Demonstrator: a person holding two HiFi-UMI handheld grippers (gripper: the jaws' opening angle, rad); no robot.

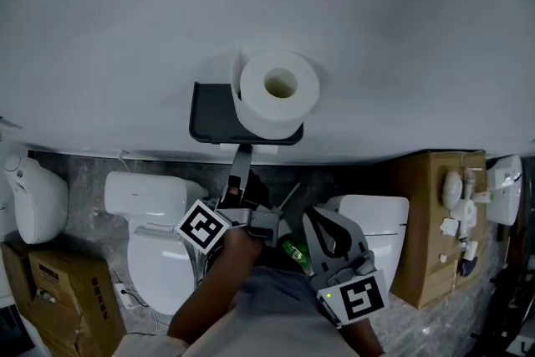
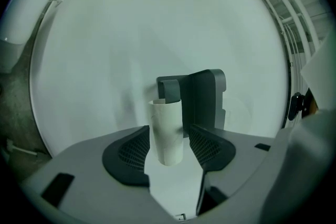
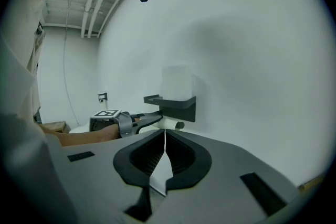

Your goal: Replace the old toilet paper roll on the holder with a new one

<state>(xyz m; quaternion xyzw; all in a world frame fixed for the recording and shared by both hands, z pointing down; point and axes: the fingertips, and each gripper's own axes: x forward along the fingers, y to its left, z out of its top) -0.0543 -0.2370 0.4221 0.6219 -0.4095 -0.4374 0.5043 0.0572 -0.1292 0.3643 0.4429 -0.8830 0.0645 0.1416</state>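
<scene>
A dark wall holder (image 1: 213,114) carries a full white paper roll (image 1: 278,90) on its top shelf. Under the shelf, my left gripper (image 1: 242,156) reaches up to the holder's arm. In the left gripper view an empty cardboard tube (image 2: 165,118) stands on the holder (image 2: 202,99), between the jaws of the left gripper (image 2: 169,132). Those jaws are spread, with a small gap beside the tube. My right gripper (image 1: 311,216) hangs lower right, shut and empty. Its own view shows the right gripper (image 3: 165,136), the shelf (image 3: 176,103), the full roll (image 3: 177,81) and the left gripper (image 3: 118,122).
Below the wall stand two white toilets (image 1: 159,251) (image 1: 380,221). Cardboard boxes sit at the left (image 1: 50,288) and at the right (image 1: 426,226), the right one bearing small white items. A white fixture (image 1: 38,198) hangs at the far left. A green object (image 1: 294,251) shows between my arms.
</scene>
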